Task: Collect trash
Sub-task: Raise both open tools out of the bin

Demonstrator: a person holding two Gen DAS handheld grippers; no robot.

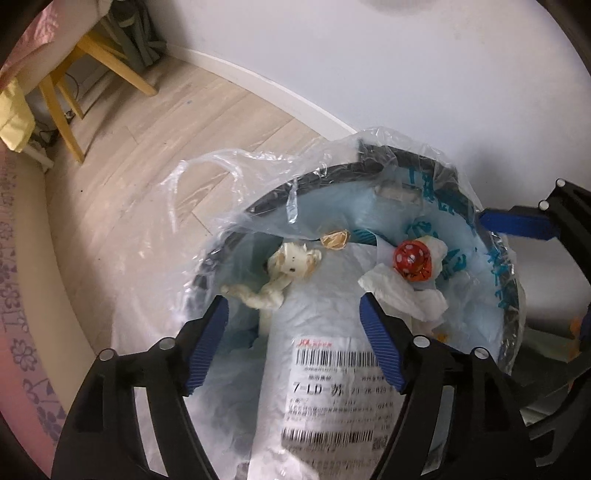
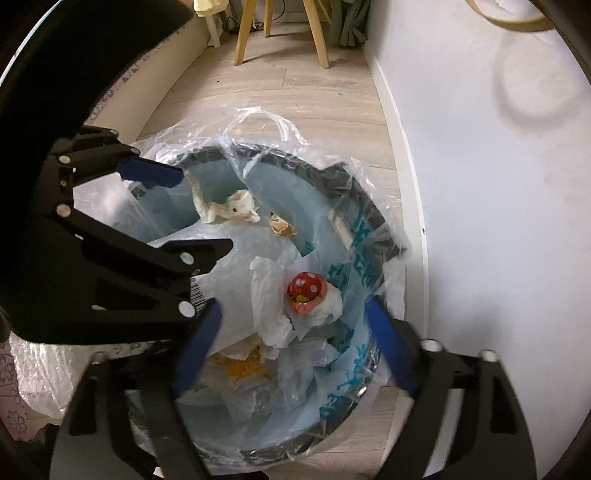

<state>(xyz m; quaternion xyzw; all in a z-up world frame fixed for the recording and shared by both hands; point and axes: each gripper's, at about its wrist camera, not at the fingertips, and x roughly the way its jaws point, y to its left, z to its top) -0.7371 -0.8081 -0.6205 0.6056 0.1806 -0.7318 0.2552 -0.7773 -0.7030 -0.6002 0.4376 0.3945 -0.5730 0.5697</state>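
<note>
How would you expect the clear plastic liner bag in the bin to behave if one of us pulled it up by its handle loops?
The clear liner bag would probably be floppy and slippery: it is thin, glossy and crumpled over the bin rim. It may stretch or tear, since the parcel bag and tissues fill it.

A yellow wooden chair (image 2: 280,33) stands on the pale plank floor (image 1: 207,122) near a white wall (image 1: 406,66) with a white baseboard (image 1: 280,92). Grey-green curtain fabric (image 2: 349,26) hangs beside the chair, and a pink floral-patterned surface (image 1: 26,332) runs along the left.
</note>
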